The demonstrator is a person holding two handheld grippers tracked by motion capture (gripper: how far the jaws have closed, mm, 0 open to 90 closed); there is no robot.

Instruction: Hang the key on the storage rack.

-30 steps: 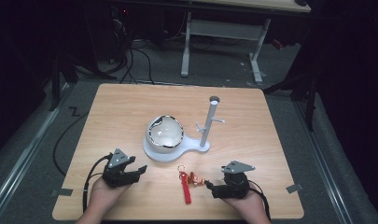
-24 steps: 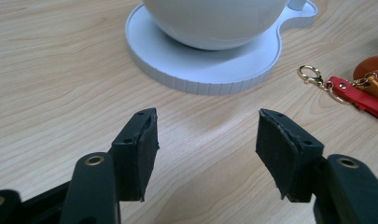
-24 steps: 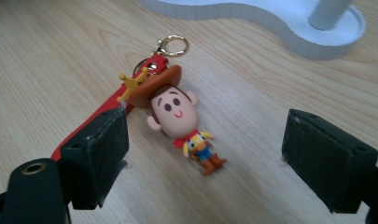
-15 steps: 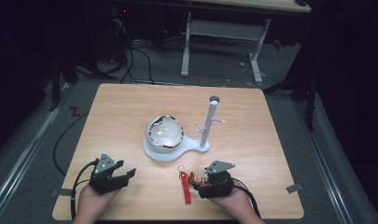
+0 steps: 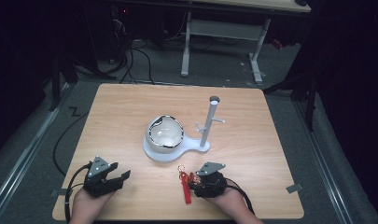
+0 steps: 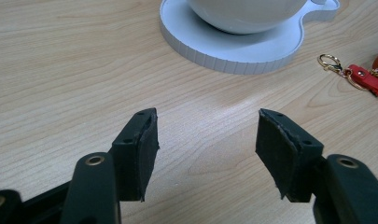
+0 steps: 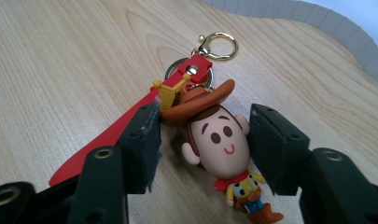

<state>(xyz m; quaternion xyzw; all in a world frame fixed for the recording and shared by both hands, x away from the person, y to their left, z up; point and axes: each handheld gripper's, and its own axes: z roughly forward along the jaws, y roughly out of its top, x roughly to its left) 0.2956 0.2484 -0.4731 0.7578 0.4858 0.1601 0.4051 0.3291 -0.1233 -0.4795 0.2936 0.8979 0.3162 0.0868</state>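
Observation:
A keychain lies on the table near the front edge: a cowboy figure (image 7: 221, 144) with a brown hat, a red strap (image 5: 185, 189) and a gold clasp ring (image 7: 218, 45). My right gripper (image 7: 203, 140) stands open around the figure's head, one jaw on each side, the left jaw over the red strap. In the high view this gripper (image 5: 201, 183) sits just right of the strap. My left gripper (image 5: 115, 178) rests open at the front left with bare wood between its jaws (image 6: 205, 149).
A white stand (image 5: 175, 151) in the table's middle carries a round bowl (image 5: 164, 134) and an upright white post with pegs (image 5: 208, 122). The stand's ribbed rim (image 6: 233, 60) lies ahead of the left gripper. Black cables trail off the front edge.
Both hands have drawn back toward the front edge. The right gripper has shifted left to straddle the cowboy figure; the left gripper has moved left and nearer.

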